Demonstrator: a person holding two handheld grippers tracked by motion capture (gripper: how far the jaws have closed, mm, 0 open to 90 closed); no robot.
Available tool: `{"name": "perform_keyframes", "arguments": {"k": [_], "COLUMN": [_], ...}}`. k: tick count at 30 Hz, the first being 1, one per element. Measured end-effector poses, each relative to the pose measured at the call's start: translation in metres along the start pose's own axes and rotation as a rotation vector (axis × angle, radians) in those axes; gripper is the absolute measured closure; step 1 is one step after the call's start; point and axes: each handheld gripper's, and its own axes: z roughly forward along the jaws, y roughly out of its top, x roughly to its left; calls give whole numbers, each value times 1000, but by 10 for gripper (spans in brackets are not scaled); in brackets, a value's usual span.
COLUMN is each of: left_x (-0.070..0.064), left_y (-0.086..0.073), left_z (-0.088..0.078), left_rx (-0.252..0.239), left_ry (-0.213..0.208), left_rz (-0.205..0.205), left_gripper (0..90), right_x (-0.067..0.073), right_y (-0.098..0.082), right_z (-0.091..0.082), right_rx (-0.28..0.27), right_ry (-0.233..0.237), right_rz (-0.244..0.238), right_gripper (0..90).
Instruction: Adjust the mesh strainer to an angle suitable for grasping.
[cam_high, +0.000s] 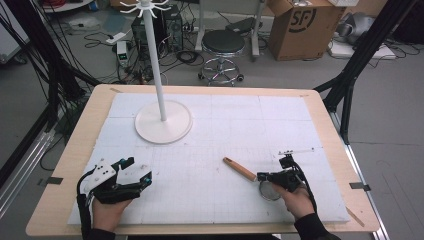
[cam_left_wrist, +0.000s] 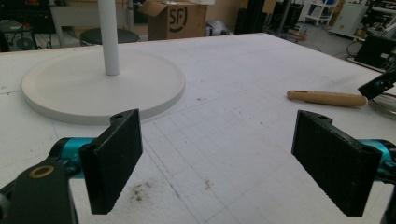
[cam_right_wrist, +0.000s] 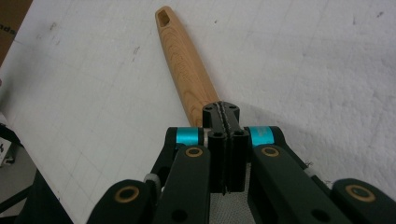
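Your right gripper (cam_high: 261, 176) has its two black jaws pressed flat together, with only a thin seam between the ribbed pads, right at the near end of the strainer's wooden handle (cam_right_wrist: 187, 70). Whether the pads pinch the thin metal neck there or simply meet above it, you cannot tell from the right gripper view. That handle is a smooth, rounded, tapering piece of light wood with clear grain lines and a small oblong slot cut through its far tip. It lies flat on the white foam board (cam_high: 225, 130), slanting away towards the table's middle. In the high view the round, shiny metal-rimmed bowl (cam_high: 270, 191) sits just under your right hand (cam_high: 295, 200).

Your left gripper (cam_high: 135, 170) has its jaws wide apart with nothing between them: two flat, rectangular black pads with a fine ribbed face, carried on teal metal links. It rests low at the board's near left corner, well apart from the strainer.

Faint pencil grid lines mark the matte, slightly pitted board, which lies on a pale wooden table (cam_high: 327, 107) with rounded corners. At far left stands a white rack (cam_high: 162, 120), a slim round pole on a smooth disc base.
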Motion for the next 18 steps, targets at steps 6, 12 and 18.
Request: {"name": "perform_keyframes", "arguments": {"k": [6, 12, 18], "left_x": [0, 0, 1], "left_y": [0, 0, 0], "left_z": [0, 0, -1], "left_rx": [-1, -1, -4], "left_ry": [-2, 0, 0], "left_rz": [2, 1, -3], "left_gripper": [168, 168, 168], "right_x": [6, 16, 10], "right_y": [4, 11, 17], "right_z": [6, 18, 13], "right_rx": [7, 13, 8], "right_ry": [-1, 6, -15], "right_rz": [-10, -35, -25], "right_gripper": [900, 900, 900]}}
